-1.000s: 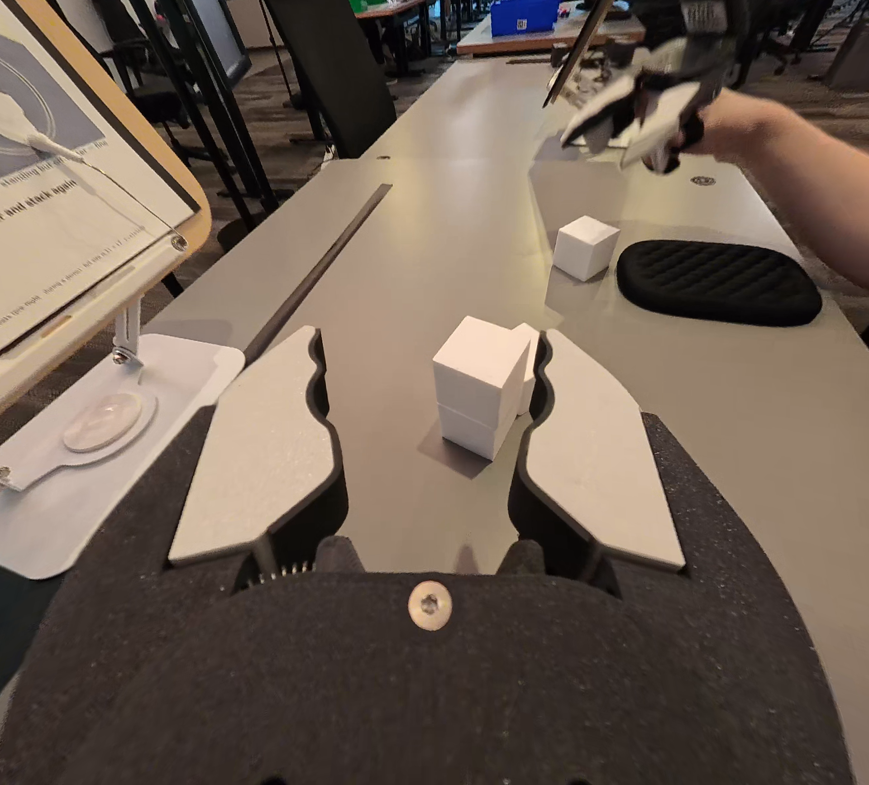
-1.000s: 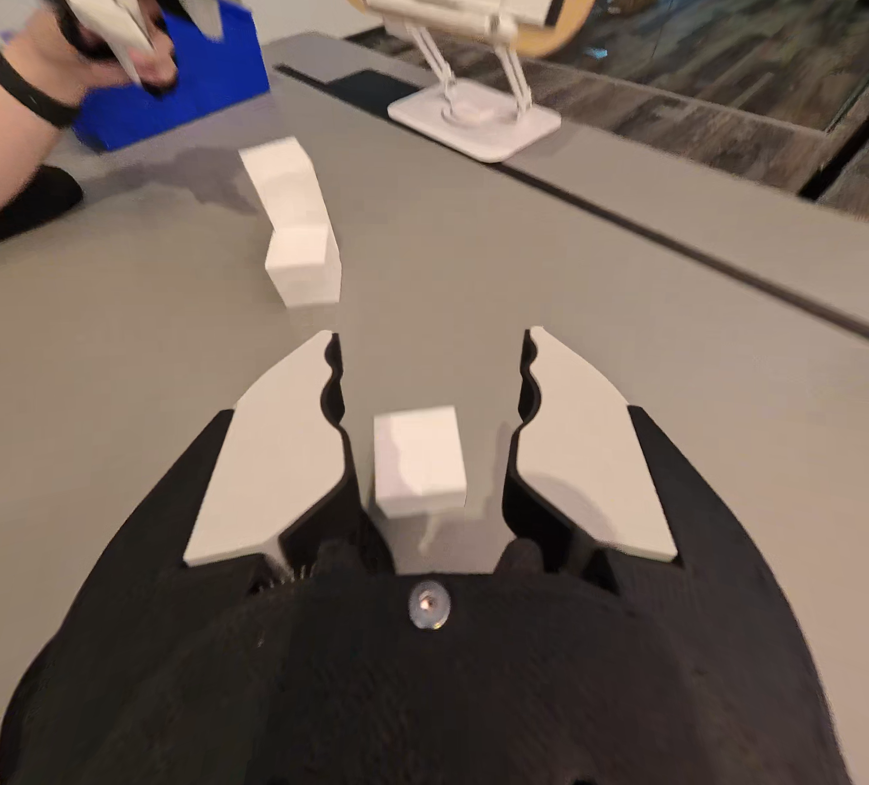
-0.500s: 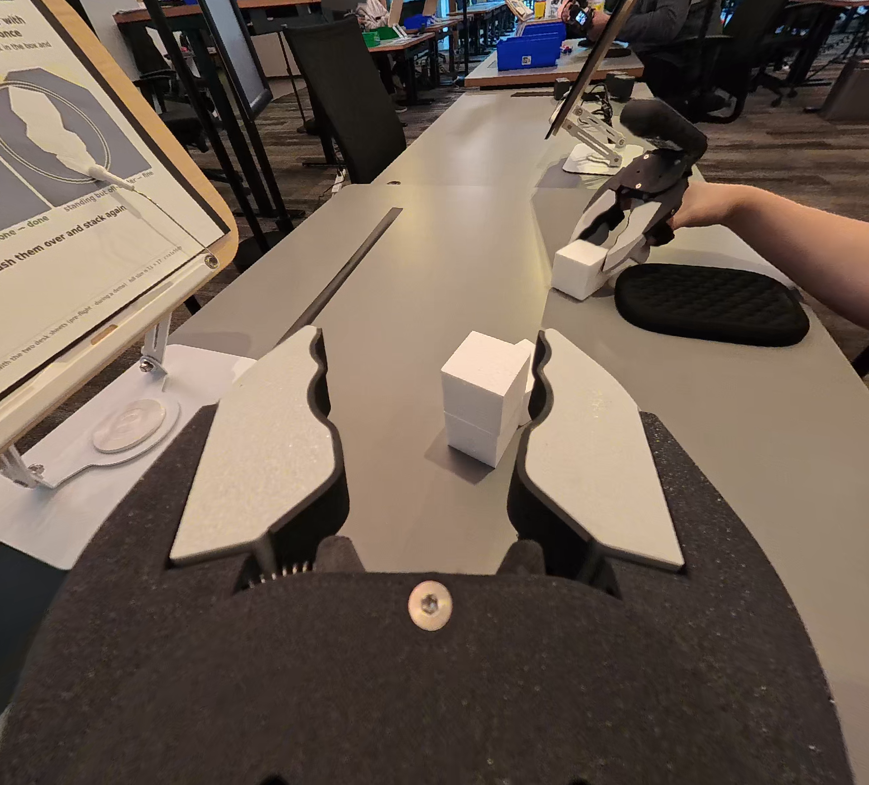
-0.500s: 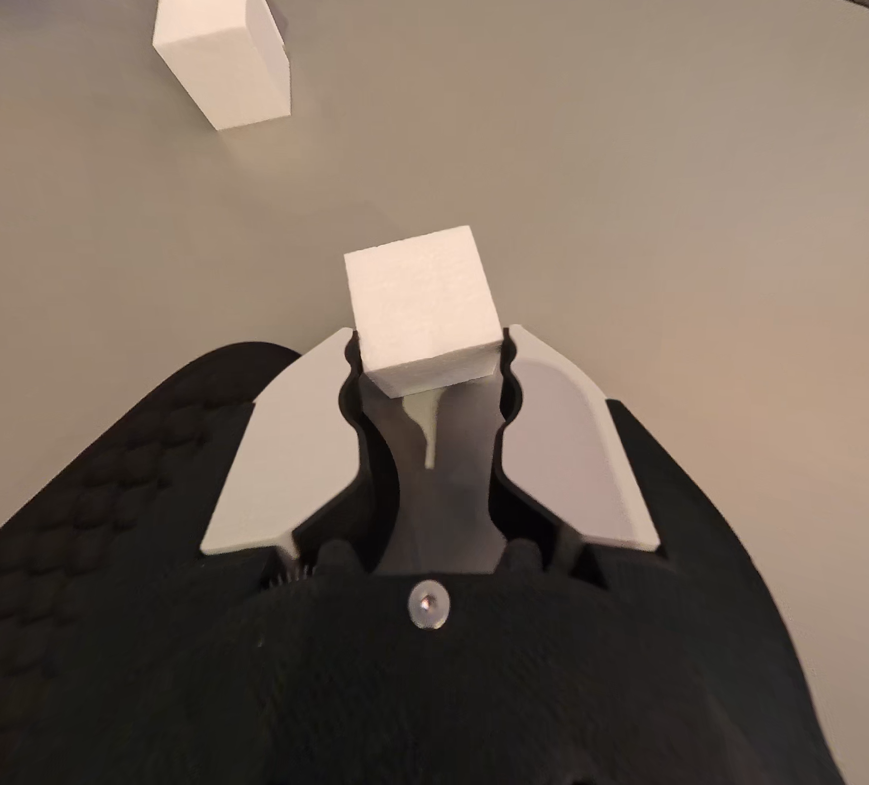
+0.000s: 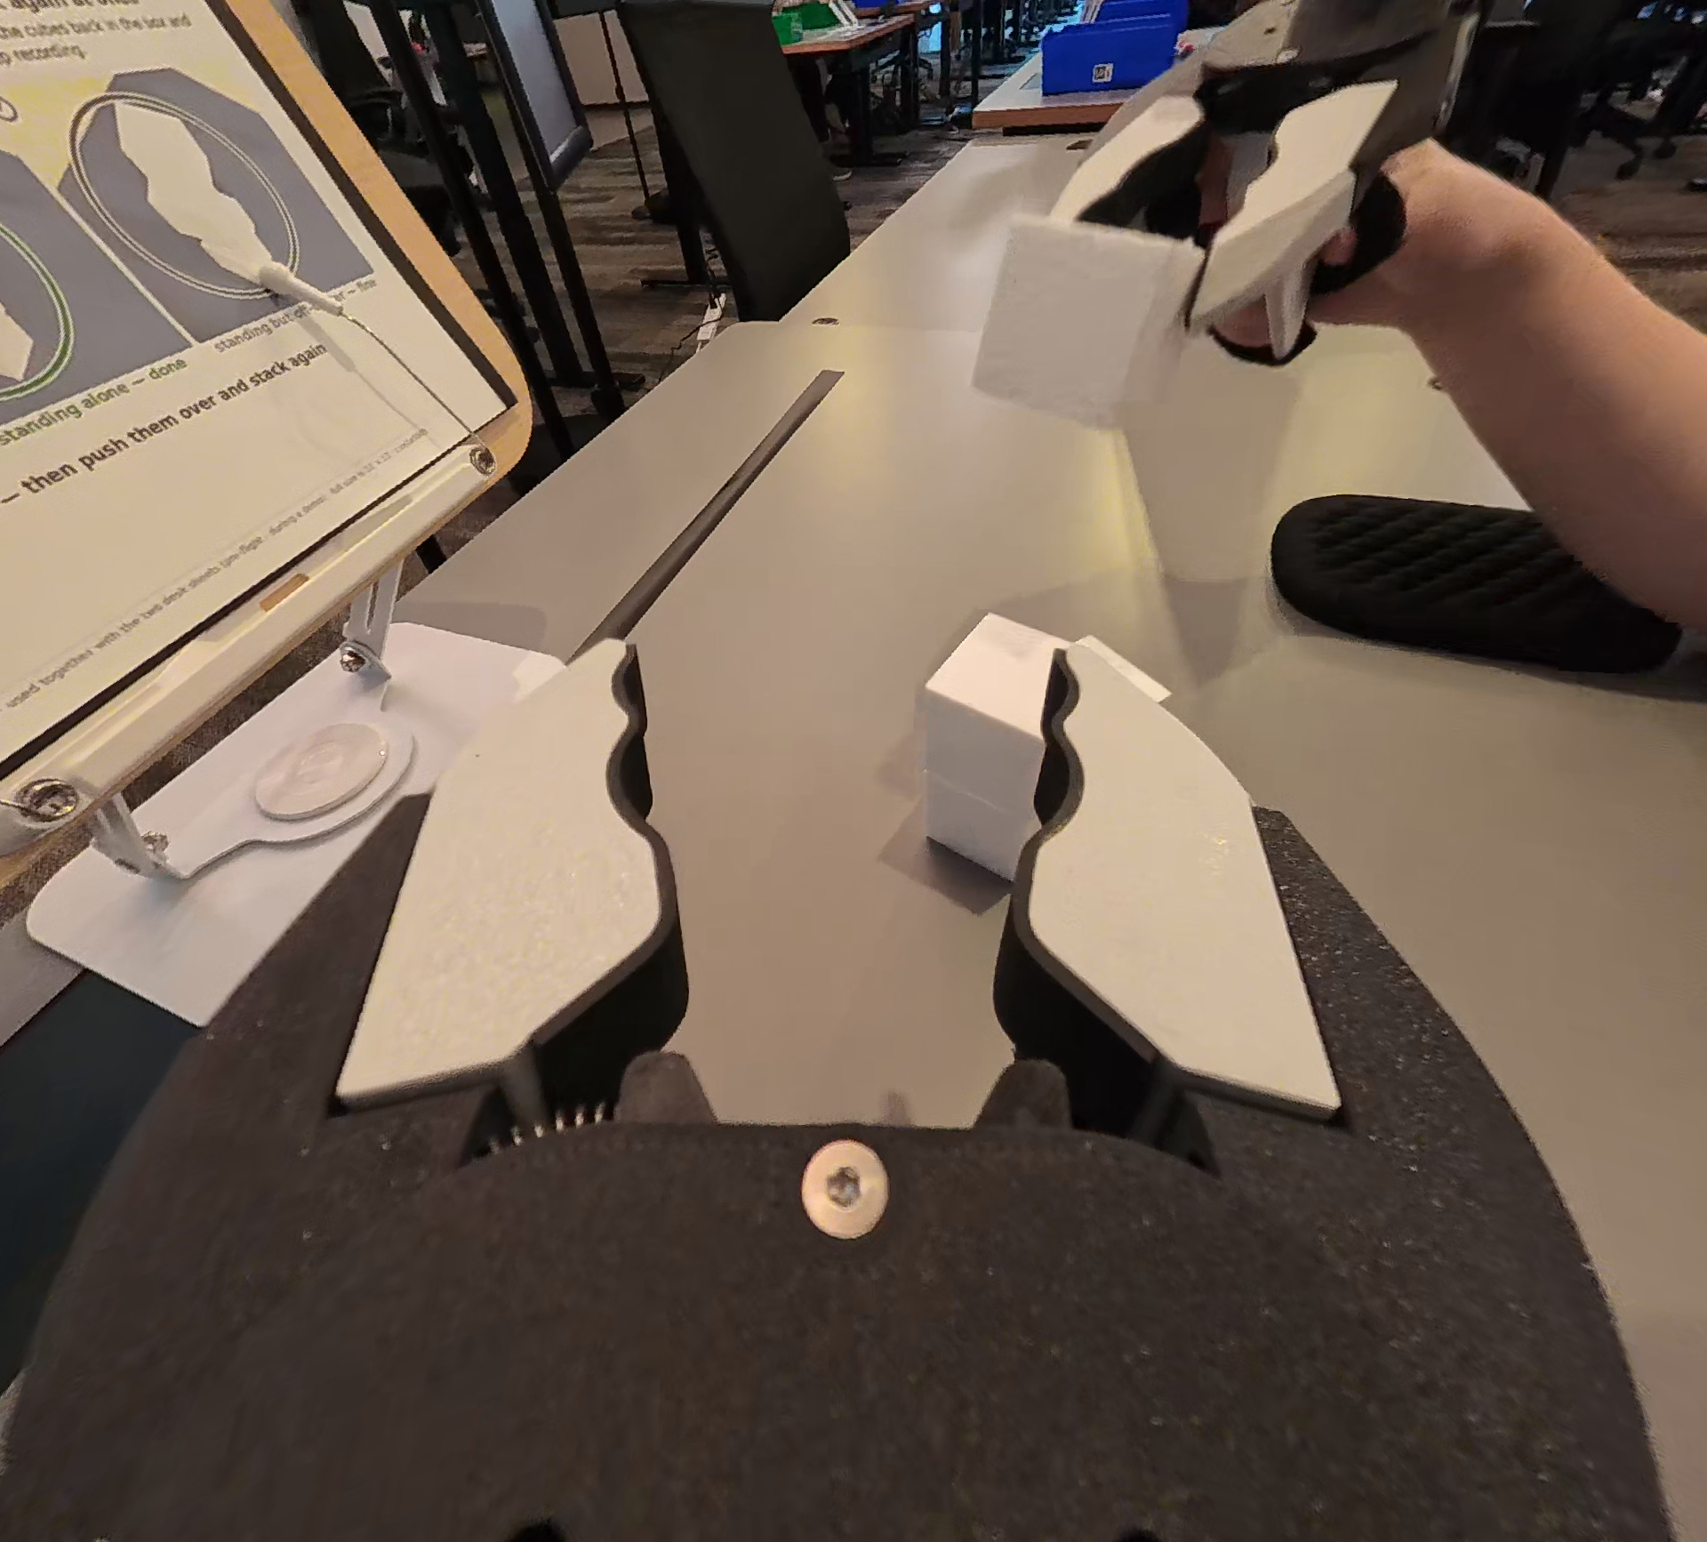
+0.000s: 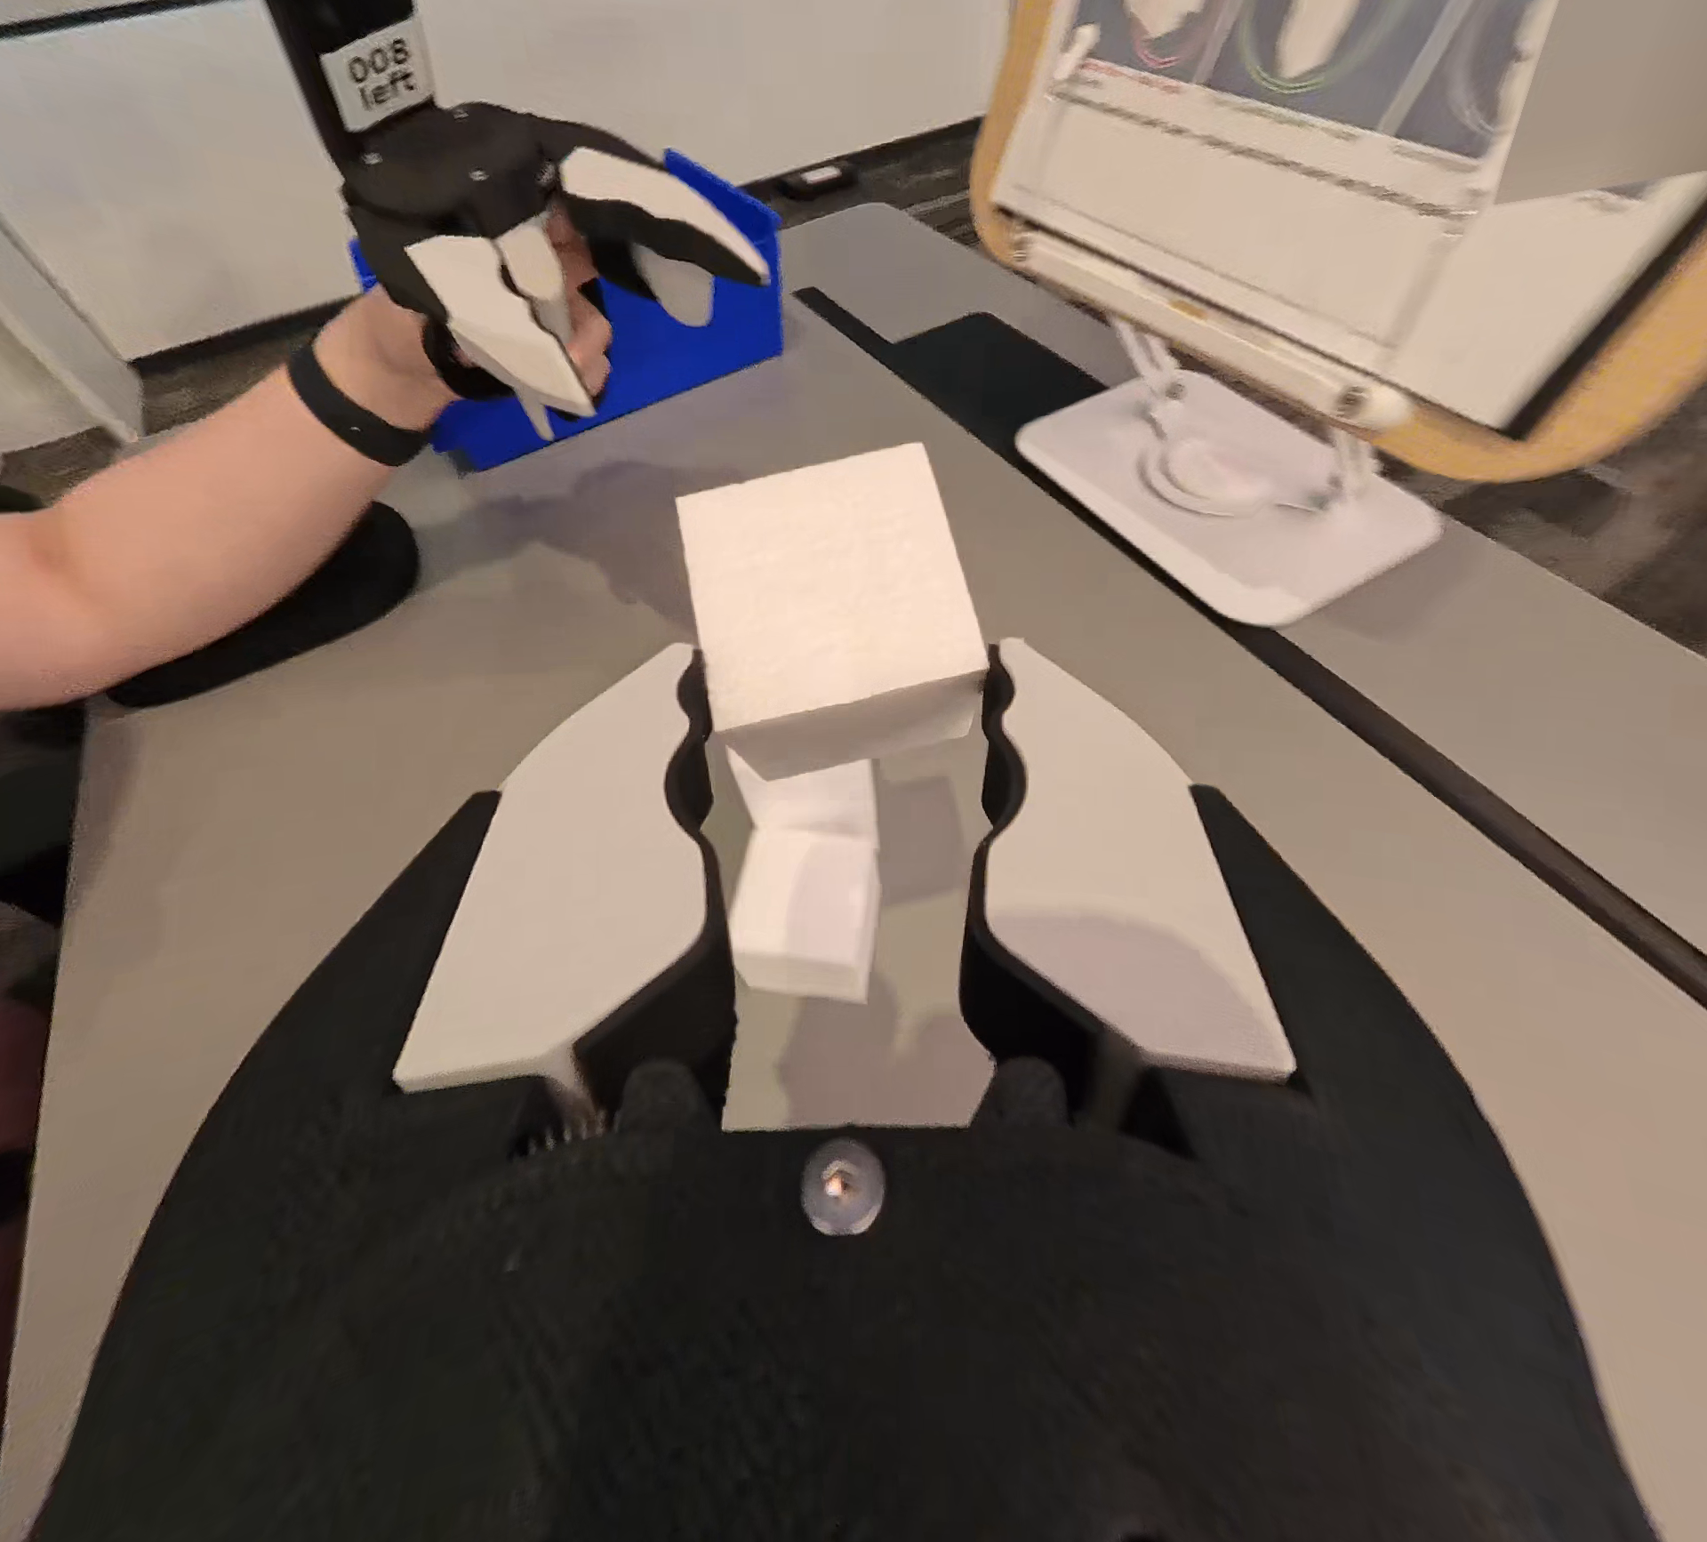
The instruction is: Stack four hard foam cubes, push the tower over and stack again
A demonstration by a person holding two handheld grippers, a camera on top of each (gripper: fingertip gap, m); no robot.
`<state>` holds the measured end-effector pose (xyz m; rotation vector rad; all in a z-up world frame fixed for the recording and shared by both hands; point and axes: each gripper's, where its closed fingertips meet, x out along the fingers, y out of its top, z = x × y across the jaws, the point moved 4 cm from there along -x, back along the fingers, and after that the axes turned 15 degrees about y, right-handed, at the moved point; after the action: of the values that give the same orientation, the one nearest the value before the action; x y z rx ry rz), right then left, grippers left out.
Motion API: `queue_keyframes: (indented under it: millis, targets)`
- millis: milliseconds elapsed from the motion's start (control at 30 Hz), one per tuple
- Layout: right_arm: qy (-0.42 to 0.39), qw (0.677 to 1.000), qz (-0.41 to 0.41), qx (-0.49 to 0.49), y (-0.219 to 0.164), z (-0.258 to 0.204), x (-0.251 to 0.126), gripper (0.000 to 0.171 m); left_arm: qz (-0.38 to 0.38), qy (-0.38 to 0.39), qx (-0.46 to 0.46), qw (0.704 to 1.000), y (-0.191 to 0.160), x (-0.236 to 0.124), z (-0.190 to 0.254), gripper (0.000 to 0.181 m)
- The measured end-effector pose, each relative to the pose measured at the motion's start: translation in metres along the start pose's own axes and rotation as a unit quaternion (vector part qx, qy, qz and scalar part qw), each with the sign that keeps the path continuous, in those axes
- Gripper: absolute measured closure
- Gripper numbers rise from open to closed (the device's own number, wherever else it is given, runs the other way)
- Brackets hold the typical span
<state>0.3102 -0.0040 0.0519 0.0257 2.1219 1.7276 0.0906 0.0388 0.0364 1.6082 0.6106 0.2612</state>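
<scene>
Held cube (image 6: 827,609) above two-cube stack (image 6: 805,897) (third cube (image 5: 1118,666) behind), left of pad (image 5: 1469,578).

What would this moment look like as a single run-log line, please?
right gripper: shut on held cube, airborne | left gripper: open, empty | two-cube stack standing on table

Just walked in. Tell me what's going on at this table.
A person holds a gripper in each hand. The right gripper is shut on a white foam cube, held in the air above a stack of two cubes on the grey table. The left gripper is open and empty, off to the side of the stack.
</scene>
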Motion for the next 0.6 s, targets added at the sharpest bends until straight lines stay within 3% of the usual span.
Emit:
queue_keyframes:
  millis: [200, 600]
  targets:
    - [0.030, 0.996, -0.077, 0.023, -0.029, 0.002, 0.063, 0.113, -0.017, 0.010, 0.010, 1.000, -0.005, 0.003, -0.003, 0.098]
    - [0.017, 0.990, -0.136, 0.014, -0.041, 0.003, 0.079, 0.113, -0.056, 0.094, 0.023, 0.994, -0.013, 0.009, -0.022, 0.098]
